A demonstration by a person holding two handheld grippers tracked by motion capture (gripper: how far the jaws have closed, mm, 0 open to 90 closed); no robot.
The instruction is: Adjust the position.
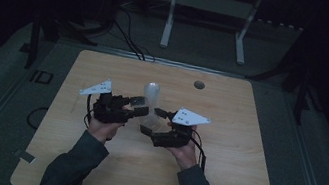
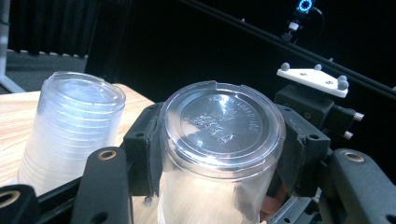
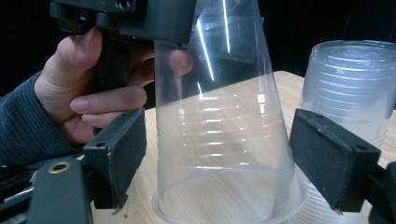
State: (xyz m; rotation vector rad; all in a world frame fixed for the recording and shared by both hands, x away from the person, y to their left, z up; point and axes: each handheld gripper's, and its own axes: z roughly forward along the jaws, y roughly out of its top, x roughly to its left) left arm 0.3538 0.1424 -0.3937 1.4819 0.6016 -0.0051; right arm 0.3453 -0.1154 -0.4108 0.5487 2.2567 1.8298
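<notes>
An upside-down clear plastic cup (image 2: 219, 140) stands on the wooden table (image 1: 244, 151), its rim down on the wood. My left gripper (image 2: 222, 154) is shut on it just below its flat base, a pad (image 2: 145, 149) pressing each side. My right gripper (image 3: 224, 163) is open around the same cup (image 3: 224, 130) lower down, its pads (image 3: 116, 154) close beside the wall with a small gap. In the high view both grippers, left (image 1: 140, 106) and right (image 1: 152, 121), meet at the table's middle. A stack of upside-down clear cups (image 1: 151, 94) stands just behind them.
The cup stack (image 2: 70, 130) stands close to the held cup, and it rises at the right of the right gripper view (image 3: 350, 93). A round cable hole (image 1: 199, 84) lies at the far side of the table. A white stand (image 1: 212, 4) and cables (image 1: 130, 41) lie beyond the far edge.
</notes>
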